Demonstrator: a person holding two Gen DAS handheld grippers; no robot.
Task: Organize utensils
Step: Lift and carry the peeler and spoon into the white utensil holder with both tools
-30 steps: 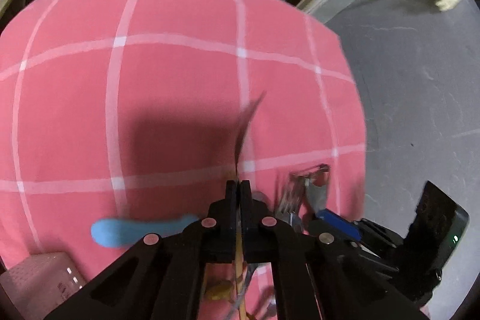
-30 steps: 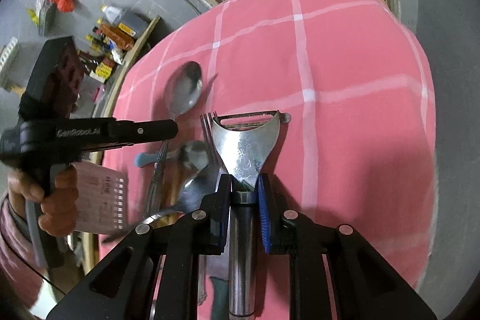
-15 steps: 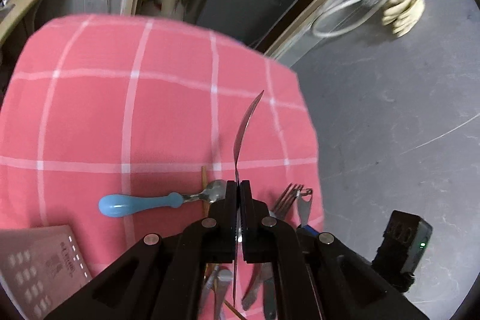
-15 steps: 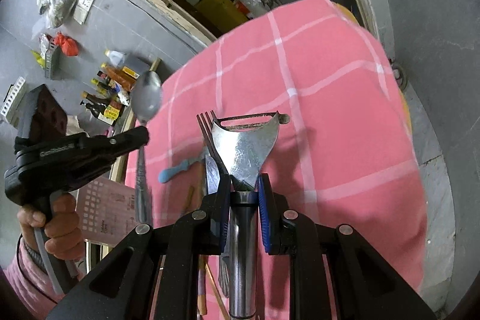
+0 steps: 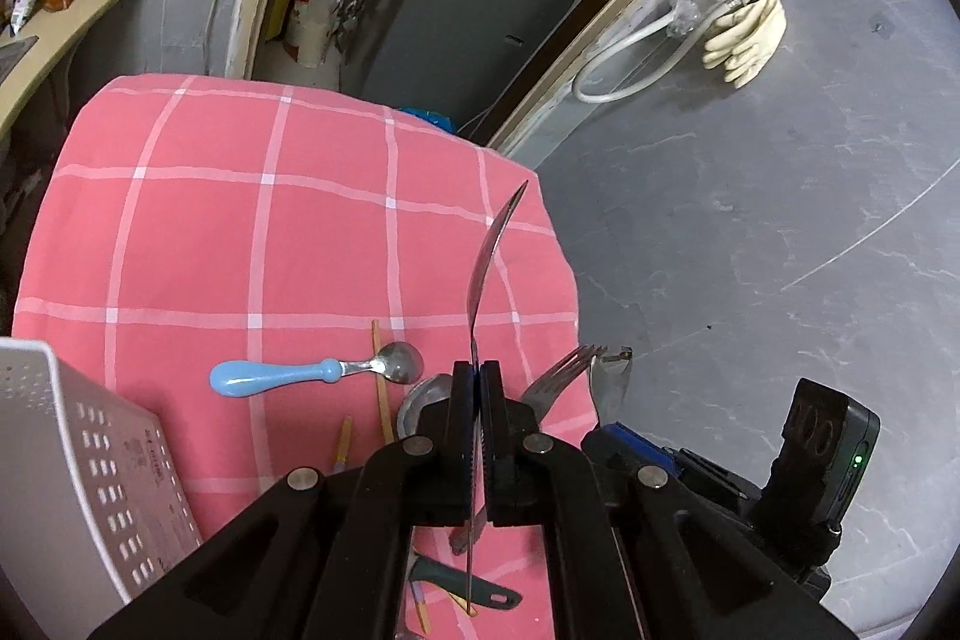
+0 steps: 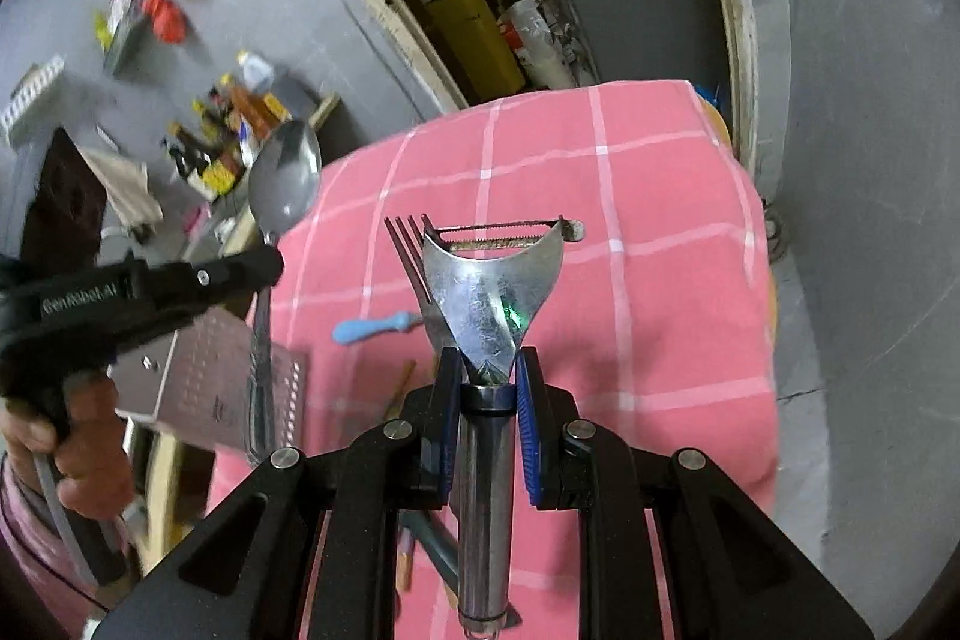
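My left gripper (image 5: 477,377) is shut on a metal spoon (image 5: 493,250), seen edge-on and pointing away above the pink checked table (image 5: 240,220). In the right wrist view the same spoon (image 6: 285,178) sticks up from the left gripper (image 6: 273,259), which a hand (image 6: 36,430) holds. My right gripper (image 6: 489,376) is shut on a steel peeler (image 6: 492,280), with a fork (image 6: 414,256) clamped beside it. Both are held above the cloth. The right gripper (image 5: 618,436) shows low right in the left wrist view.
A blue-handled spoon (image 5: 282,377), wooden chopsticks (image 5: 381,376) and a dark-handled utensil (image 5: 462,586) lie on the cloth. A white perforated basket (image 5: 72,460) stands at the table's near left corner. The grey floor (image 5: 750,220) drops away past the right edge.
Both grippers have risen from the table with their utensils still gripped. The cloth looks farther away, and the basket and blue-handled spoon show more fully.
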